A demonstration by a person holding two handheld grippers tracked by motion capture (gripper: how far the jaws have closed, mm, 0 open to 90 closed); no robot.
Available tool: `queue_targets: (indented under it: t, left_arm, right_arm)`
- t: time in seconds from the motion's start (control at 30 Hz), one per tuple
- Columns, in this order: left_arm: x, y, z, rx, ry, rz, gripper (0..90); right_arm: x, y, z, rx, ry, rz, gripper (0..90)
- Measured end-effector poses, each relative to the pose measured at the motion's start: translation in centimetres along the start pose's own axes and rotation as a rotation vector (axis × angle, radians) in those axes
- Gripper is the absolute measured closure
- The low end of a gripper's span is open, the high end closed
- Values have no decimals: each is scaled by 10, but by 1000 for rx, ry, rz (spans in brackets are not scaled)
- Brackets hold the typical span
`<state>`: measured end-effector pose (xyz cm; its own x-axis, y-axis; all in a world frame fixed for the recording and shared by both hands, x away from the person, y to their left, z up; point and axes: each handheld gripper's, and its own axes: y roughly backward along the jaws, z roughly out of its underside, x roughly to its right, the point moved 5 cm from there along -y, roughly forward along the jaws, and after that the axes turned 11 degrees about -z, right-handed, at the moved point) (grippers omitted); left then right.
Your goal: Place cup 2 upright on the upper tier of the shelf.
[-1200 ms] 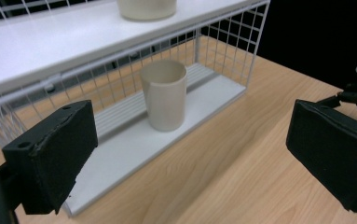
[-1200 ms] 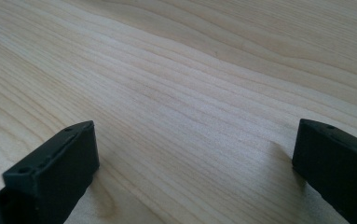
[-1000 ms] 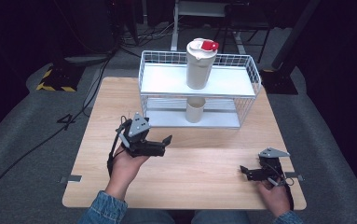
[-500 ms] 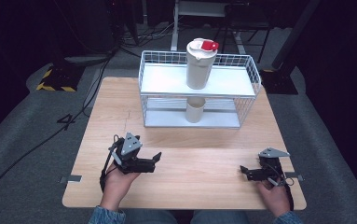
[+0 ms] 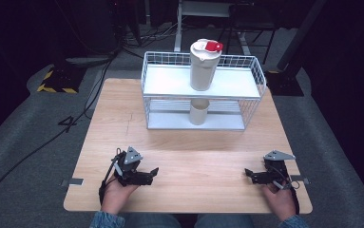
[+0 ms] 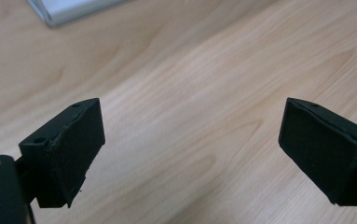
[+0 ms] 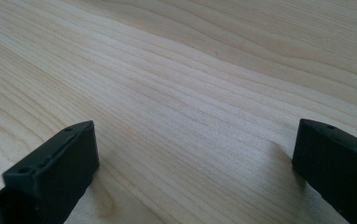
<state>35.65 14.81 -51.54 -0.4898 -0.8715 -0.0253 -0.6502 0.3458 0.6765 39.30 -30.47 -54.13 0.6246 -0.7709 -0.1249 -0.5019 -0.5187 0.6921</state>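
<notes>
L gripper (image 5: 152, 174) sits low over the near-left part of the wooden table (image 5: 208, 156), held in the person's left hand (image 5: 115, 194), jaws pointing right toward the table middle. In the left gripper view its jaws are spread wide w/ nothing but bare wood between them; a corner of the rack's white base shows at far top-left.

R gripper (image 5: 249, 175) is at the near-right, held in the right hand (image 5: 278, 198), jaws pointing left. Right gripper view: jaws also spread wide, empty, close over the wood grain.

The two grippers face each other, well apart, w/ bare tabletop between.

White wire rack (image 5: 254, 76) stands at the far middle of the table, well apart from both grippers. On its upper shelf: tall white tumbler (image 5: 203, 66), upright, lid on w/ red flip tab. On the lower shelf, directly below it: smaller white cup (image 5: 199, 111), upright. Neither is touched by a gripper.
</notes>
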Motion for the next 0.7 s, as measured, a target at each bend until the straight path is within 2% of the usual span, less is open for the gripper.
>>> queue_targets:
  t: [0.17,0.27,0.43,0.6,0.63,0.67,0.7]
  left_arm:
    - [-5,-6,12,-55,17,-10,75]
    - [-7,-8,15,-81,-1,-34,78]
    - [-9,-12,19,-118,-11,-40,79]
    - [-11,-12,20,-111,-25,-55,82]
    - [-11,-13,21,-107,-34,-65,81]
    - [-13,-14,22,-98,-60,-88,79]
    - [-13,-14,22,-92,-58,-82,67]
  right_arm:
    - [0,0,0,0,0,0,5]
    - [0,0,0,0,0,0,5]
    - [0,0,0,0,0,0,5]
    - [0,0,0,0,0,0,5]
    - [0,0,0,0,0,0,5]
    - [0,0,0,0,0,0,5]
    - [0,0,0,0,0,0,5]
